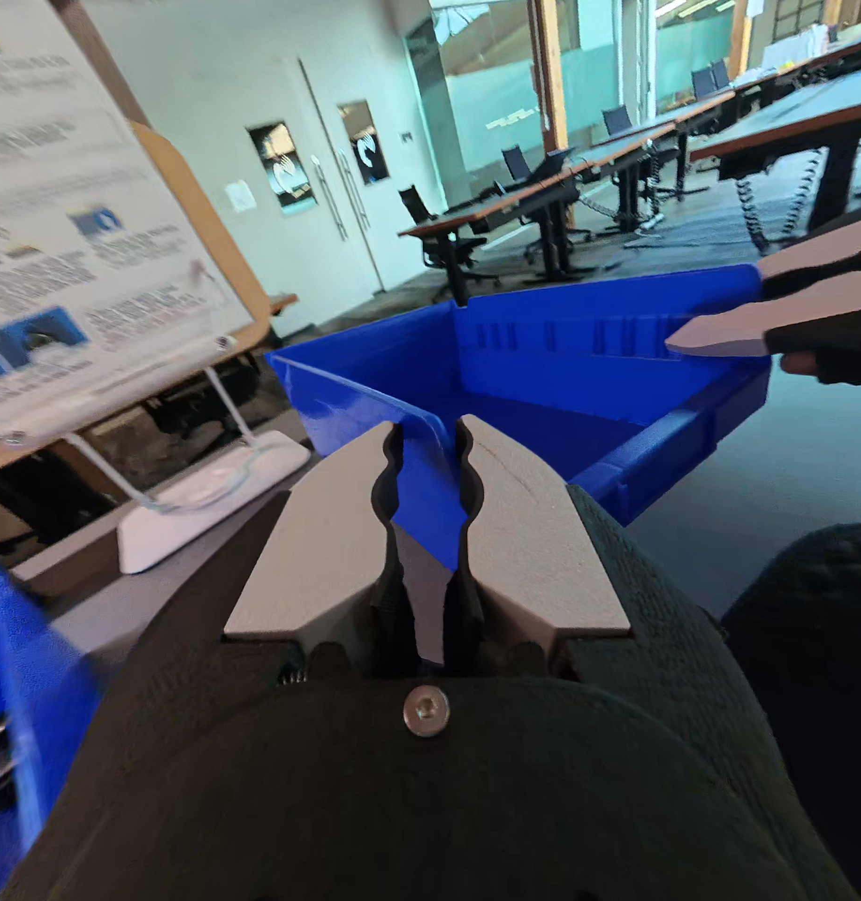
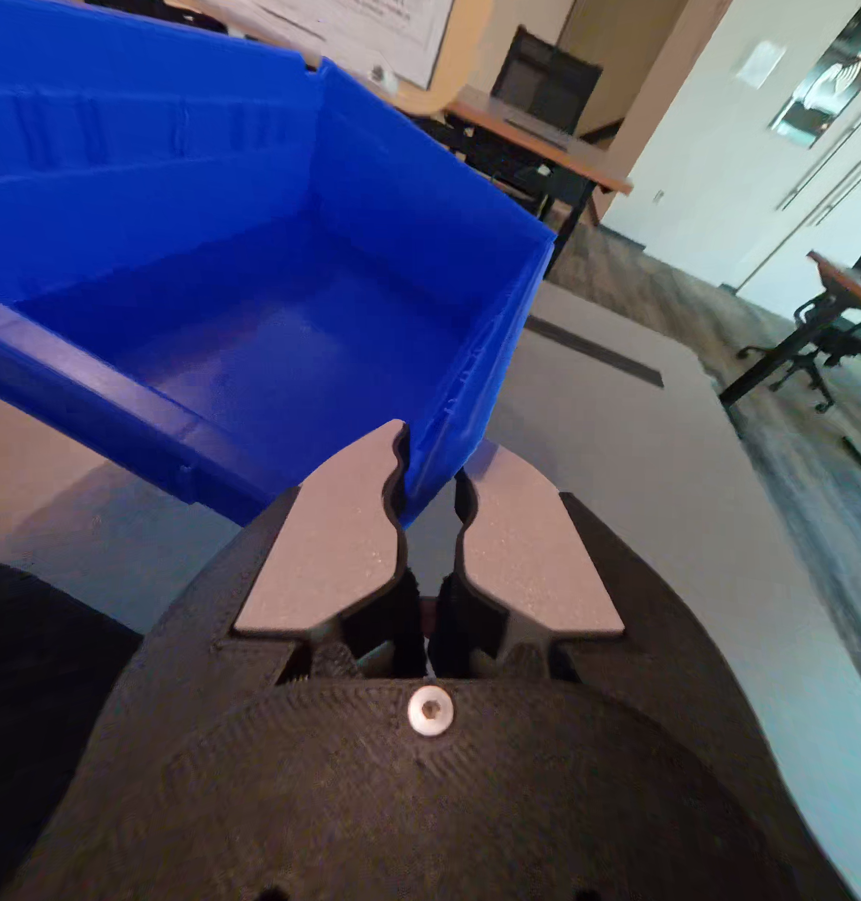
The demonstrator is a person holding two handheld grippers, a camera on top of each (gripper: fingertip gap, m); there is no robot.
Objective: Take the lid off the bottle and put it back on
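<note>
In the left wrist view the left gripper (image 1: 426, 431) sits at the centre of the frame with its two grey fingers (image 1: 321, 531) closed around the thin side wall of a blue bin (image 1: 540, 404), the wall running up between the pads. The right gripper shows at the right edge of that frame, its fingers over the bin's far end wall. In the right wrist view the right gripper (image 2: 430, 456) clasps the bin's end wall at lower centre, the blue plastic standing between its fingers (image 2: 331, 546). The bin appears tilted and its visible inside holds nothing. Neither bottle nor lid can be made out in either view. A white sign stand (image 1: 77, 209) fills the upper left of the left wrist frame above a dark tabletop (image 2: 638, 512).
</note>
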